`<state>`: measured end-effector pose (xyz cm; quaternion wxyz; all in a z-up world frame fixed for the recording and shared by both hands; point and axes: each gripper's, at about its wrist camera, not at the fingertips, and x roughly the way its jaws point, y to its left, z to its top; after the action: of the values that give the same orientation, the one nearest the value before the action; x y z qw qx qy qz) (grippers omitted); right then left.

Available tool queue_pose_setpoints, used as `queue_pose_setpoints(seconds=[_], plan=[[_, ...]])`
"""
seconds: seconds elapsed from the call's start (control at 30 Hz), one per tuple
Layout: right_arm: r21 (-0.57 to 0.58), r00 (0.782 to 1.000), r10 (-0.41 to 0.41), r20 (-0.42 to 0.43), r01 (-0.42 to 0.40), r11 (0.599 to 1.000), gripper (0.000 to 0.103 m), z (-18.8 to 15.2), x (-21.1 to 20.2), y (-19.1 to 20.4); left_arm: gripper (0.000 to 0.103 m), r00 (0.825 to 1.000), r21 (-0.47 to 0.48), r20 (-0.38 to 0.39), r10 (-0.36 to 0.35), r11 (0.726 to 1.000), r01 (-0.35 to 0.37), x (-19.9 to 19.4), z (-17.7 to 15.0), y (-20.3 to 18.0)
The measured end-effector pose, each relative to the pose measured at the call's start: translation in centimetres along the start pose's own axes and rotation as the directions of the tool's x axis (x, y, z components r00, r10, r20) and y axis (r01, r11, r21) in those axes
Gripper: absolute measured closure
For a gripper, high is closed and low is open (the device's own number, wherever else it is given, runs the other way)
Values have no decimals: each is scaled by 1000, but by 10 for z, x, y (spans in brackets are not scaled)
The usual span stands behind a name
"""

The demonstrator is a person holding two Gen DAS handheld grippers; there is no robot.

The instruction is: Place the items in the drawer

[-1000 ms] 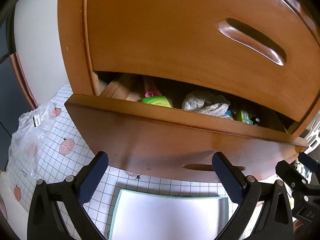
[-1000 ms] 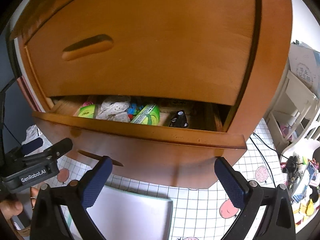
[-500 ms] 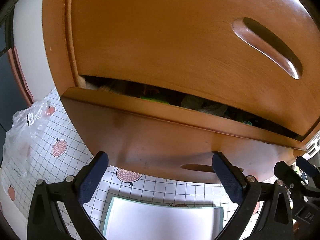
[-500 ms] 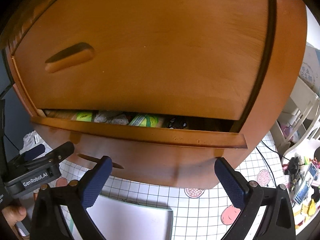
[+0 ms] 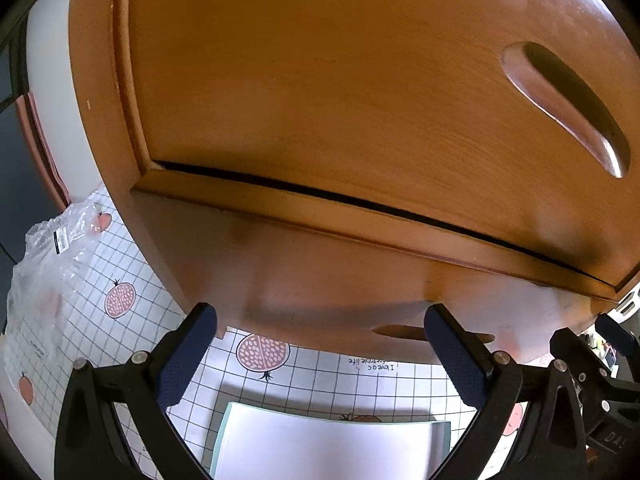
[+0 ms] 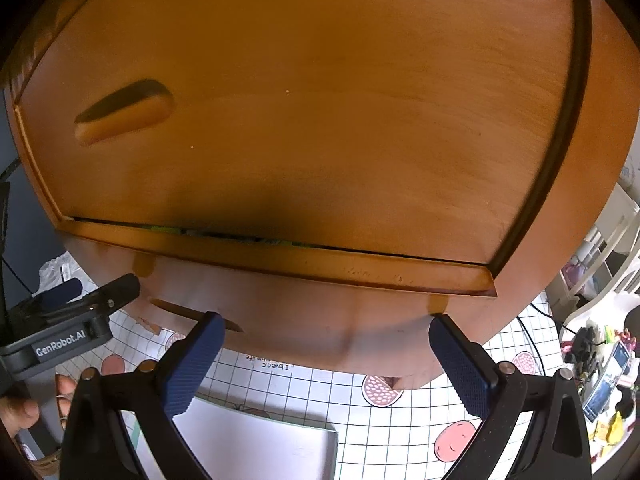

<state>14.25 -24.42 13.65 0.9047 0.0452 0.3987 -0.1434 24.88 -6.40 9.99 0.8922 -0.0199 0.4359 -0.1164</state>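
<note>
A brown wooden cabinet fills both views. Its lower drawer [image 5: 320,276] [image 6: 304,304] is pushed almost fully in, with only a thin dark slit left under the upper drawer front [image 5: 320,80] [image 6: 320,100]. A sliver of green items [image 6: 224,234] shows through the slit in the right wrist view; the rest of the contents are hidden. My left gripper [image 5: 318,320] is open, its blue fingertips at the lower drawer's front. My right gripper [image 6: 325,320] is open too, and its tips also meet the drawer front. Neither holds anything.
A white tray with a teal rim [image 5: 328,444] [image 6: 256,444] lies on the checked, fruit-printed tablecloth [image 5: 132,320] below the drawer. A clear plastic bag [image 5: 44,264] sits at the left. Small clutter [image 6: 600,356] and white shelving stand at the right. A hand [image 6: 24,412] holds the left gripper.
The lower drawer has slid in from well open, with its contents showing, to nearly shut. Both grippers moved forward toward the cabinet with it.
</note>
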Motion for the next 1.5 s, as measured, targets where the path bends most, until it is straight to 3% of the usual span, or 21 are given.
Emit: queue_pose_setpoints(seconds=[0.37,0.73,0.97,1.27,1.5], plan=[[-3,999,24,-21,-24,1000,0,-13,4,5,0,1000,1,1,-12,1000,12,-15,-18,7],[3,999,42,-21,-42,999,0,-50,-20,1,0,998,36,33,-51,998,50,-51,-58,4],[3,998,52,-39,-52,999,0,-92,-31,2,0,996,90,45,-80,993,76,-74,-97,-9],[38,995,68,-69,-66,997,0,-139,-45,3,0,998,116,43,-42,993,37,-92,-151,-8],[73,991,57,-120,-49,996,0,-192,-46,5,0,1000,134,-2,-16,991,16,-90,-193,-5]])
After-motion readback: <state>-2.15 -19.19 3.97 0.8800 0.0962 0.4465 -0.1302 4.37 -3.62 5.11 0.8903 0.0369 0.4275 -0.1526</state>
